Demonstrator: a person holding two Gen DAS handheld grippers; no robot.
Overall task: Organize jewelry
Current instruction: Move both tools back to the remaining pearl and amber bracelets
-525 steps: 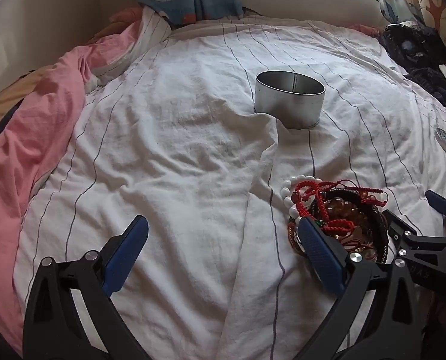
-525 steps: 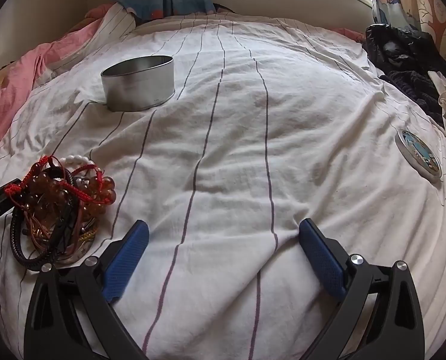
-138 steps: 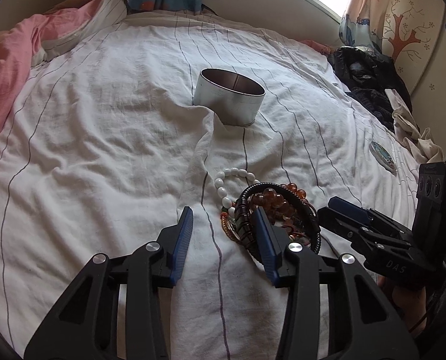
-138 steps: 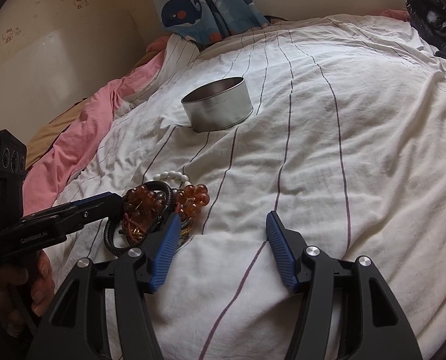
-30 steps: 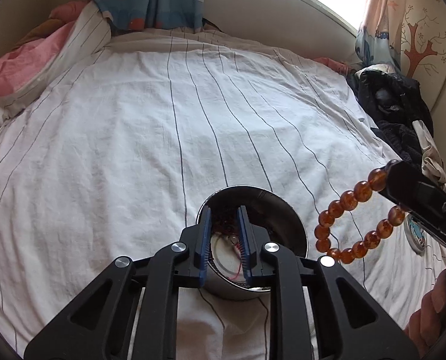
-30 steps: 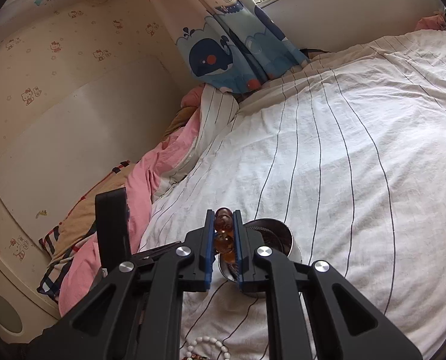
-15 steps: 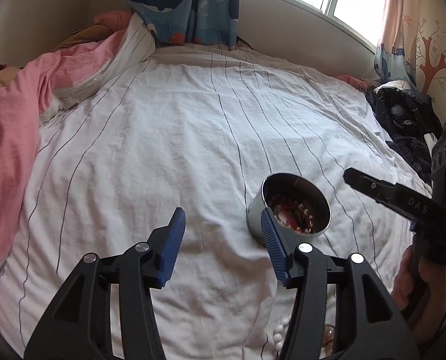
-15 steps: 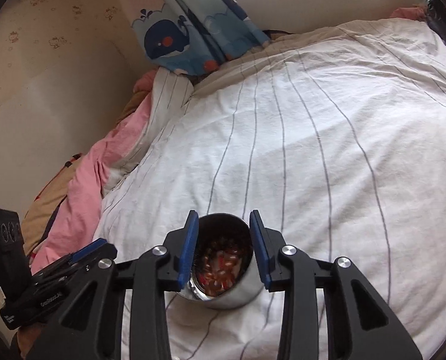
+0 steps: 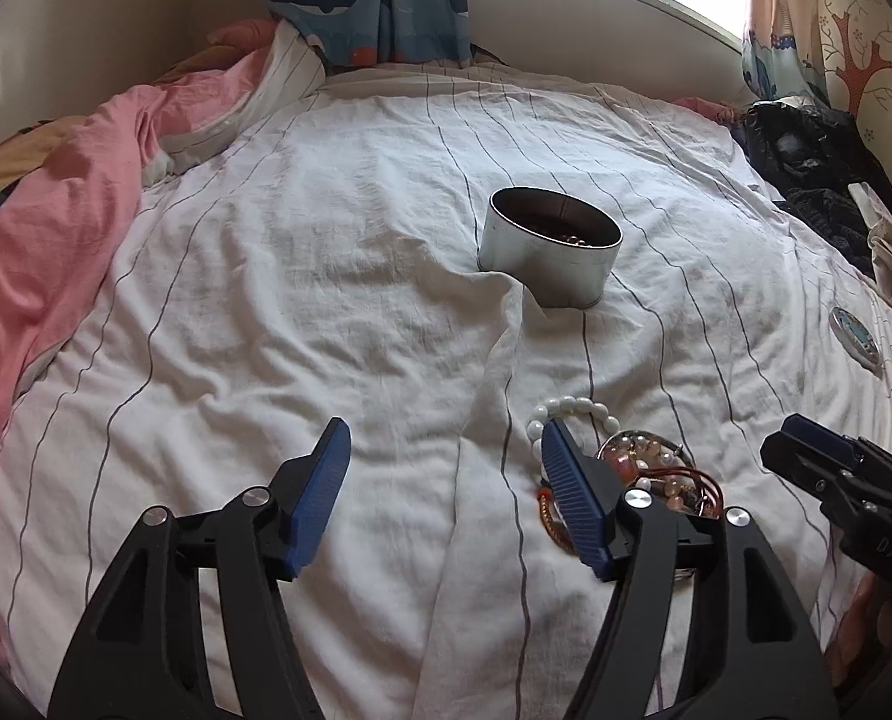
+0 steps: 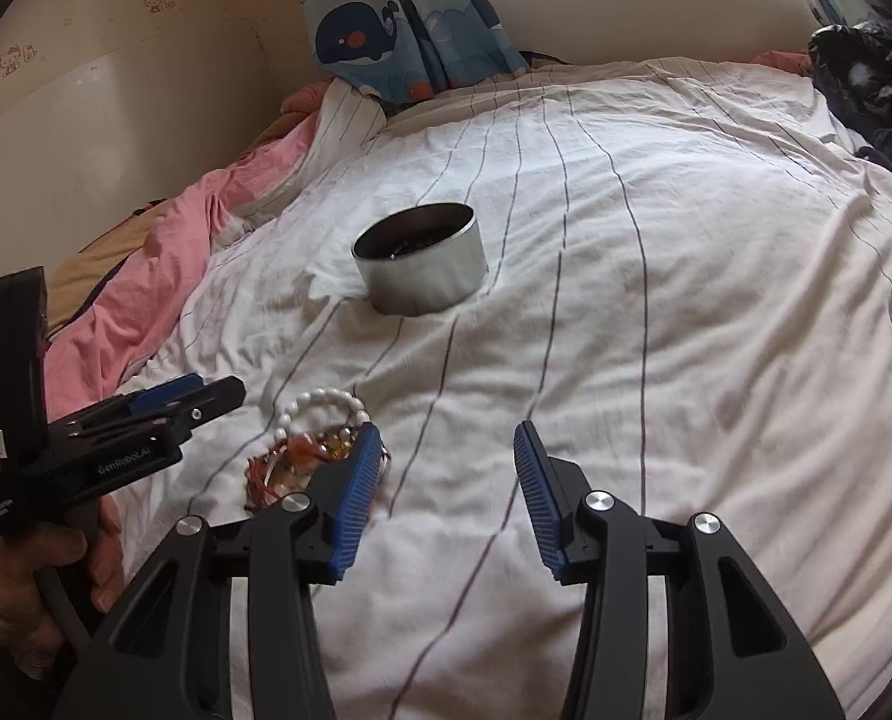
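Both my jaws have just been opening, and nothing is between them. My left gripper point(image 9: 440, 468) is wide open over the bed sheet point(image 9: 326, 312), with its right finger just beside the pile of bracelets point(image 9: 643, 468). My right gripper point(image 10: 446, 462) is open too, and its left finger sits at the edge of the same pile. A white bead bracelet point(image 10: 320, 408) lies at the far side of the pile. The round tin point(image 9: 547, 252) stands further up the bed, well apart from the pile, and I can see some beads inside it.

What could go wrong? The bracelets look tangled, so I think one grab could pull up two, and one could drop on the way. The sheet is soft and wrinkly, so my jaws could pinch cloth. My two grippers are near each other and might bump.

I can read "GenRoboLAI" on the left gripper and "DAS" on the right one.
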